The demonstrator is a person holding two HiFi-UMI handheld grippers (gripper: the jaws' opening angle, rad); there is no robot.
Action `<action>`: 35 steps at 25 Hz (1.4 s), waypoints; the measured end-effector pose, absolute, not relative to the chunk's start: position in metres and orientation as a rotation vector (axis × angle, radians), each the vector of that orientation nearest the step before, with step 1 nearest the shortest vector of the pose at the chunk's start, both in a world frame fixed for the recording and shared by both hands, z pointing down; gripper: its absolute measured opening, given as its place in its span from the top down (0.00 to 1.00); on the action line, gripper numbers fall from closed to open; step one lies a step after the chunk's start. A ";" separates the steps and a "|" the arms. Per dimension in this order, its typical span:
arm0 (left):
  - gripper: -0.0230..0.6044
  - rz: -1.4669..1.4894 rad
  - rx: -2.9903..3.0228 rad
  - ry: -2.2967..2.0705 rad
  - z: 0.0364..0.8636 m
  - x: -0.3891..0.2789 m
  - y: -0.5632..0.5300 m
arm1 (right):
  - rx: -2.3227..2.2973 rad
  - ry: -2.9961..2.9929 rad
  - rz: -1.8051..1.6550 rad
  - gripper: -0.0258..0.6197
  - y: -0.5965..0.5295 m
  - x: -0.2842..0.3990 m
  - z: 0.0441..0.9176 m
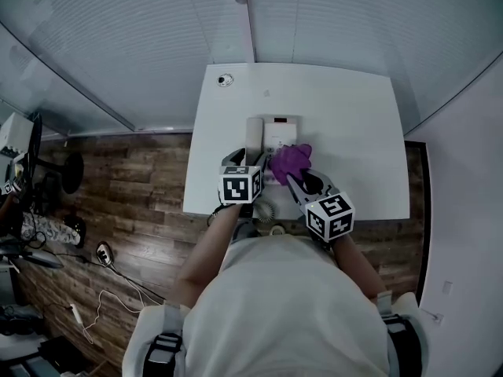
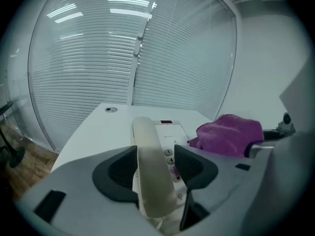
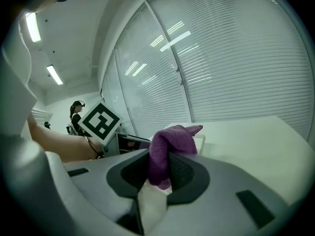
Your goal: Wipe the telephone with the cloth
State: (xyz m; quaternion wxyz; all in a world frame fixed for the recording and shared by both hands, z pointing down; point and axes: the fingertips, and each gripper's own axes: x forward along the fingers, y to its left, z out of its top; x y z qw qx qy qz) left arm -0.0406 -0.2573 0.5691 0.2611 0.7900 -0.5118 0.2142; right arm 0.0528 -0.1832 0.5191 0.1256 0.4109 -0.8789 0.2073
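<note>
Partly, the purple cloth (image 1: 291, 162) hides the keypad of the telephone (image 1: 279, 136).

Office interior: a white rectangular surface (image 1: 354, 132) carries a cream push-button desk telephone (image 2: 167, 132), ringed by glass partition walls with pale horizontal blinds (image 2: 83, 68) above dark wood-plank flooring (image 1: 134, 179).

Open tabletop (image 1: 361, 132) R of phone (image 1: 277, 132); blinds (image 1: 330, 22) behind

The cloth (image 1: 291, 162) covers part of the telephone (image 1: 277, 136) in the head view; in the left gripper view the handset (image 2: 147, 151) hides some keys (image 2: 169, 152).
</note>
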 end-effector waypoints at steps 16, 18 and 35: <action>0.61 0.727 1.963 -1.587 0.597 -0.042 -0.293 | 1.229 -2.545 0.611 0.81 -0.184 0.063 0.523; 0.61 0.720 1.950 -1.601 0.598 -0.042 -0.294 | 1.230 -2.542 0.615 0.81 -0.184 0.064 0.524; 0.61 0.430 1.920 -1.426 0.586 -0.043 -0.282 | 1.236 -2.548 0.637 0.81 -0.185 0.065 0.523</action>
